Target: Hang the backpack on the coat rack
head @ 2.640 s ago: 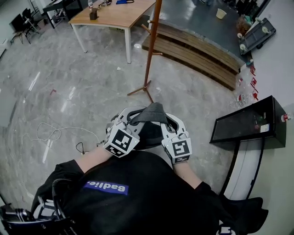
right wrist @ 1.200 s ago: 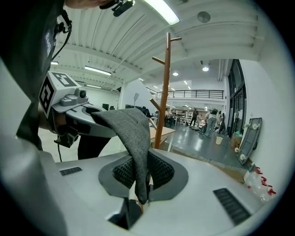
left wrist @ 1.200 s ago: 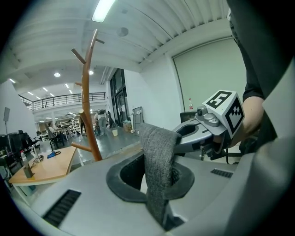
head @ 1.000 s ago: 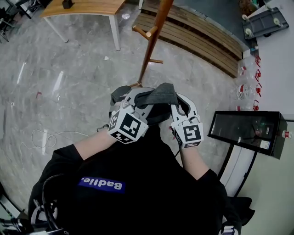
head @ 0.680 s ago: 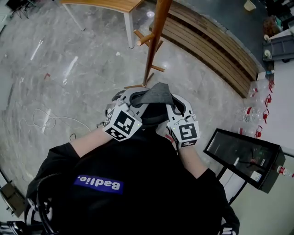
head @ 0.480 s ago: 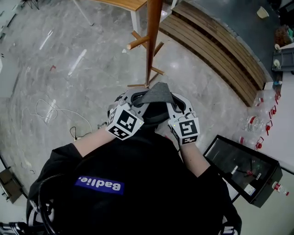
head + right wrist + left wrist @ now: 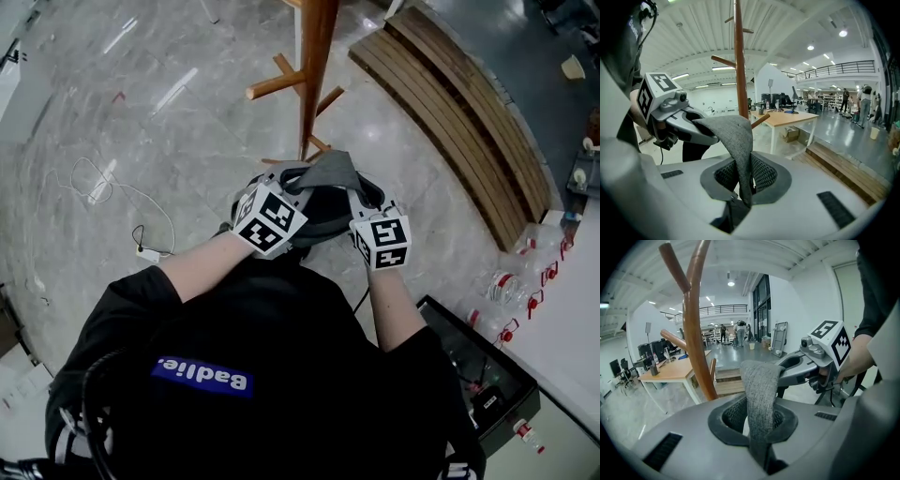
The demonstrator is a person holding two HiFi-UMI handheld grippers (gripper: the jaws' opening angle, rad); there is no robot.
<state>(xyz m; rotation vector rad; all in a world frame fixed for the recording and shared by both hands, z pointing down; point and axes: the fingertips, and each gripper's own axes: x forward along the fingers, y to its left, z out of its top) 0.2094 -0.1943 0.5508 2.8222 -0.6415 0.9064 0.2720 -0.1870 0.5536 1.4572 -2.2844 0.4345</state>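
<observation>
Clamped tight in both left hand-held gripper (image 7: 289, 180) and right hand-held gripper (image 7: 364, 194), grey top loop (image 7: 330, 172) of backpack (image 7: 317, 223) hanging between them, with upright coat rack (image 7: 315, 66) just ahead, peg (image 7: 277, 87) nearer the left.

Rough cloth strap (image 7: 330, 174), glossy wooden rack (image 7: 316, 66)

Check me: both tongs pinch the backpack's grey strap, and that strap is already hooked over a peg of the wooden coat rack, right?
Not hooked yet. The left tongs and right tongs do pinch the grey strap, but it arches between them, on no peg of the wooden coat rack, as the head view shows.
</observation>
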